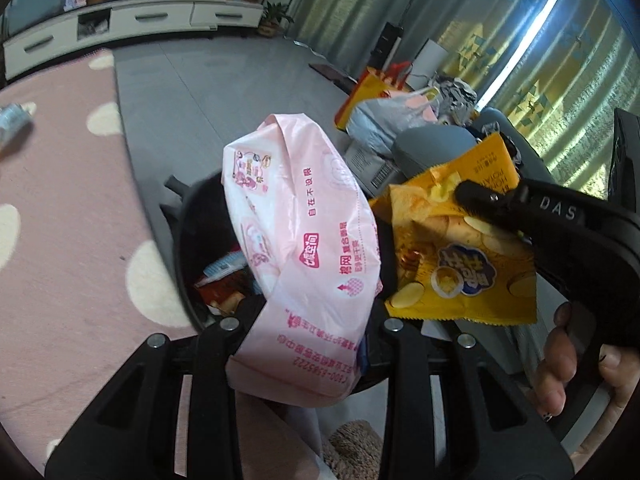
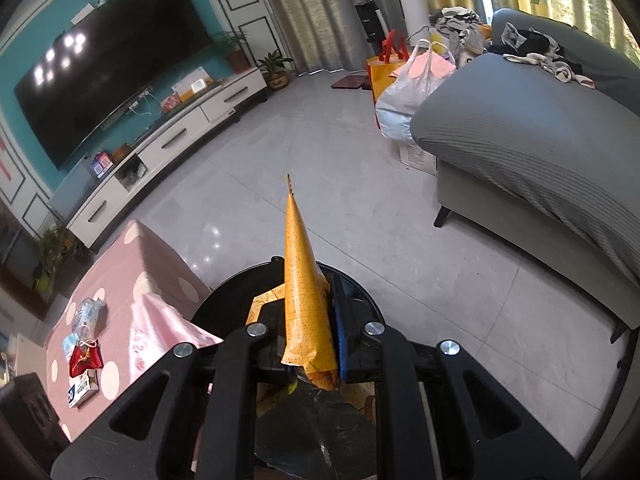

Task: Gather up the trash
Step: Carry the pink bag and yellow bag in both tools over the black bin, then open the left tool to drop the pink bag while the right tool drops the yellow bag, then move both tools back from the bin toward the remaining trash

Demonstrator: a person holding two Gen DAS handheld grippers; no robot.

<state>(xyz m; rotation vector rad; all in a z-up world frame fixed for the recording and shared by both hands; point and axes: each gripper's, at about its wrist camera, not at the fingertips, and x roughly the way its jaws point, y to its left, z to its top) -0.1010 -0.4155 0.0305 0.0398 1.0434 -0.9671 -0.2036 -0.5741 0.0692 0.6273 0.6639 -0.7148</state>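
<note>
My left gripper (image 1: 310, 332) is shut on a pink plastic pack (image 1: 304, 216) with printed text, holding it upright over a black trash bin (image 1: 180, 240). Wrappers (image 1: 224, 284) lie inside the bin. To the right, my right gripper (image 1: 480, 200) is shut on a yellow chip bag (image 1: 460, 264), with a hand (image 1: 560, 364) on its handle. In the right wrist view the chip bag (image 2: 304, 280) stands edge-on between the fingers of the right gripper (image 2: 316, 336), above the bin (image 2: 224, 300). The pink pack (image 2: 160, 332) shows at the left.
A table with a pink dotted cloth (image 2: 132, 264) stands left of the bin. It carries crumpled packets (image 2: 86, 316), a red wrapper (image 2: 82, 360) and a small box (image 2: 80, 390). A grey sofa (image 2: 520, 140) fills the right. Full bags (image 2: 408, 92) sit on the floor beyond.
</note>
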